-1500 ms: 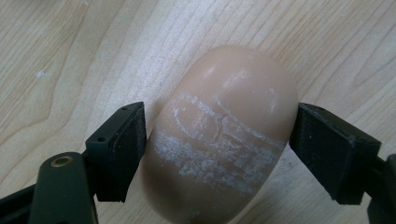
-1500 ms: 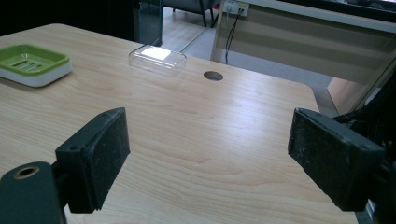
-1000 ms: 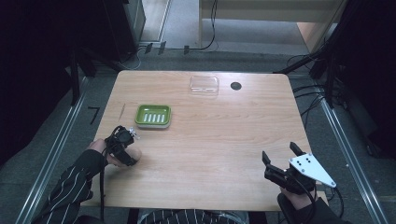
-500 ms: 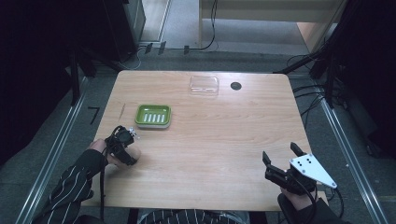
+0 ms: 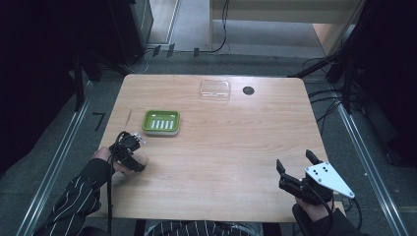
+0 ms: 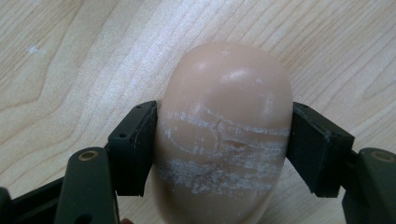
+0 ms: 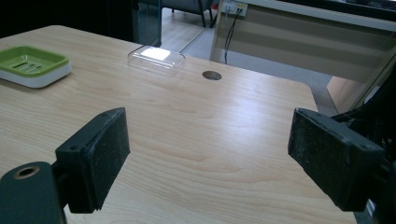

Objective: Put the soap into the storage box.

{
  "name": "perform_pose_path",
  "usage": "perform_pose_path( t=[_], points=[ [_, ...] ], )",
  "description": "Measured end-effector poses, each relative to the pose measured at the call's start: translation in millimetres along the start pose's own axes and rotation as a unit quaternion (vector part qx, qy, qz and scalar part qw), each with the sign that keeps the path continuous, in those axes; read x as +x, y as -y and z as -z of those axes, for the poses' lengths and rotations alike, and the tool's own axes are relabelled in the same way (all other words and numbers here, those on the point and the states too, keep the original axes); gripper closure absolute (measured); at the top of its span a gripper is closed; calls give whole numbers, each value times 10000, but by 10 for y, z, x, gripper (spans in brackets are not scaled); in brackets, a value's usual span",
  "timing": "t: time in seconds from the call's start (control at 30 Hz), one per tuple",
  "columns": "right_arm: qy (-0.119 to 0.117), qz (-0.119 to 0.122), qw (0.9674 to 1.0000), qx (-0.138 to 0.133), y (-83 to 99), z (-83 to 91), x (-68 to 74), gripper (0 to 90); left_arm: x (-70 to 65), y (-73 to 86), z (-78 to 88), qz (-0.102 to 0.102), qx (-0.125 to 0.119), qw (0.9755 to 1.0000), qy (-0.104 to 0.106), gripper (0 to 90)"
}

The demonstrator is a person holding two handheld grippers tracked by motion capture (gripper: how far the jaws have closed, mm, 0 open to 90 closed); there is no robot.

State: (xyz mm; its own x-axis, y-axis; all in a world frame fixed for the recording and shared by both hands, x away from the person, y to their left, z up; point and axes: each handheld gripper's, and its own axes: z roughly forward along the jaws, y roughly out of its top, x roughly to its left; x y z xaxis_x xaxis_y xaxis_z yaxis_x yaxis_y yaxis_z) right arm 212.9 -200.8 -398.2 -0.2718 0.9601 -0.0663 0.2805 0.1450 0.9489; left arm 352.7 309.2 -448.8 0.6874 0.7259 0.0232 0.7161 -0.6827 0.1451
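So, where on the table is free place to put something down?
The wide middle of the table, between green soap dish, clear lid and right gripper, is bare. Crowded near left gripper, closing on the soap.

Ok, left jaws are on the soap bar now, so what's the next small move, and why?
Probably lift it straight up a little. The left gripper has just been closing, and its pads now press both sides of the beige oval soap bar, which lies on the wooden table short of the green slotted soap dish.

The left gripper [image 6: 219, 144] has just been closing its jaws — the pads now press both sides of the beige soap bar [image 6: 224, 130] near the table's left edge.
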Motion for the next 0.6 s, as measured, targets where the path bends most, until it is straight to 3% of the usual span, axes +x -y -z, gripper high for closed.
perform_pose_path(
  t=[0.43, 0.6],
  points=[
    [-3, 3, 10000, 3, 0, -1, 1, 134, -2, -19, 67, 134, -114, 9998, -28, 320],
    [1, -8, 10000, 8, 1, -1, -1, 134, -7, -31, 20, 88, -46, 9999, 25, 321]
  ],
)
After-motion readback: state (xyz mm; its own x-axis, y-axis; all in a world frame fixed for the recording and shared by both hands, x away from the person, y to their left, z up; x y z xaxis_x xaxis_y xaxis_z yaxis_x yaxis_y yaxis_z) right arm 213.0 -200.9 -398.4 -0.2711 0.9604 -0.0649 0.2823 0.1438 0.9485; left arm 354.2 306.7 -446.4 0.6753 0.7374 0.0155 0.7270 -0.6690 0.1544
